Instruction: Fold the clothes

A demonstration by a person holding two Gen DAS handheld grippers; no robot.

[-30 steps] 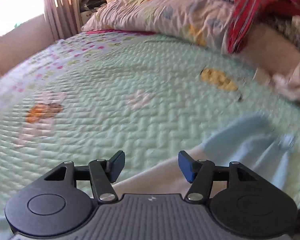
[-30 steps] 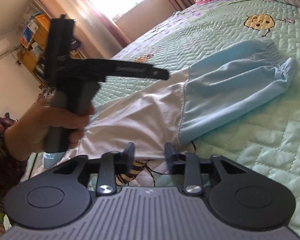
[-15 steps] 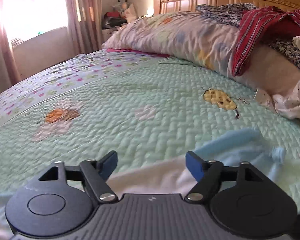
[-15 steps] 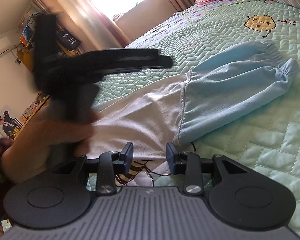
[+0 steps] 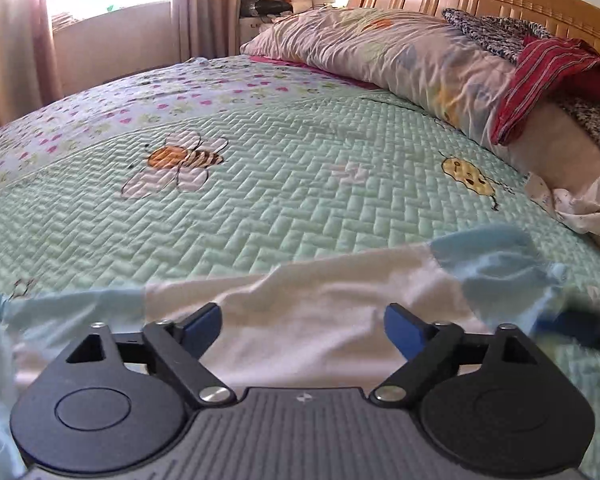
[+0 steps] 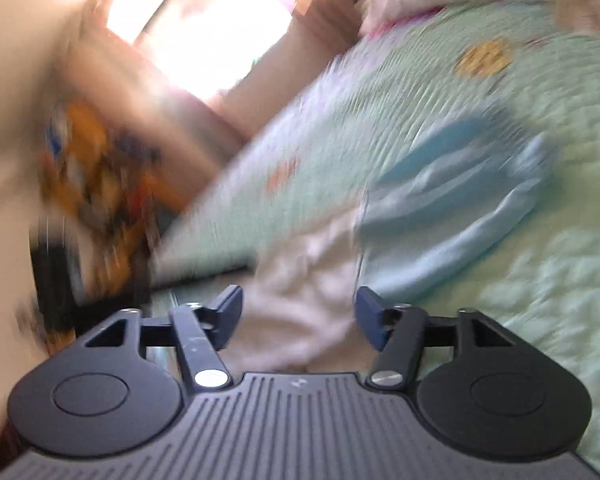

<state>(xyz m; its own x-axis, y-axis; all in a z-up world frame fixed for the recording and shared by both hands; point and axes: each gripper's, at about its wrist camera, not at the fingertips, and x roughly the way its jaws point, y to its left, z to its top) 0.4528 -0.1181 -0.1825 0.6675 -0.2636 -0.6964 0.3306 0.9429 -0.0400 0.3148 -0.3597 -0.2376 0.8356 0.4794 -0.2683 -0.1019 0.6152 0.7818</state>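
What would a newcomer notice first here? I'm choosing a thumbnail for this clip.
The white shirt with pale blue sleeves, spread across the near edge of the green quilt. Next the bee stitched on the quilt's left, then the red cloth on the pillows at the headboard, upper right.

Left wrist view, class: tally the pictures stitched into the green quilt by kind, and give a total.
Bees: 1, the orange bee with pale wings on the green quilt.
Yellow spotted beehive shapes: 1.
Pale flower shapes: 1, faint.
A small mark near the white and blue garment is too unclear to count.
Total: 3
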